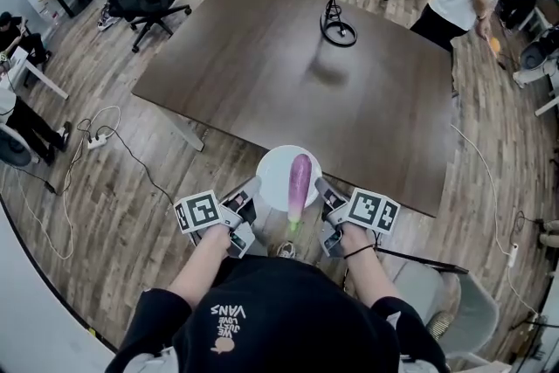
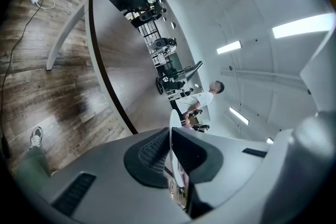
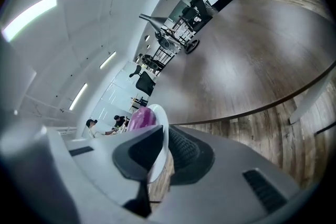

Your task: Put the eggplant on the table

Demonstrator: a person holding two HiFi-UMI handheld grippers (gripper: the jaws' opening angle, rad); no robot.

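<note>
- Low centre of the head view, the left gripper [image 1: 247,195] and right gripper [image 1: 327,192] each clamp an opposite rim of a white plate [image 1: 275,170]; the eggplant [image 1: 300,183] lies on it.
- Likely the carrying step: the load hangs by the table [image 1: 288,74] edge. Next, reach forward and lower it level.
- The shirt [image 1: 229,321] reads "VANS"; the smaller words are unclear.

Head view looks steeply down from above the person, the dark table [image 1: 349,83] spreading ahead and the white plate [image 1: 271,175] close below. Each gripper view sits right behind its own jaws, tilted sideways, skimming the tabletop toward the ceiling lights — all three share plate rim and table.
</note>
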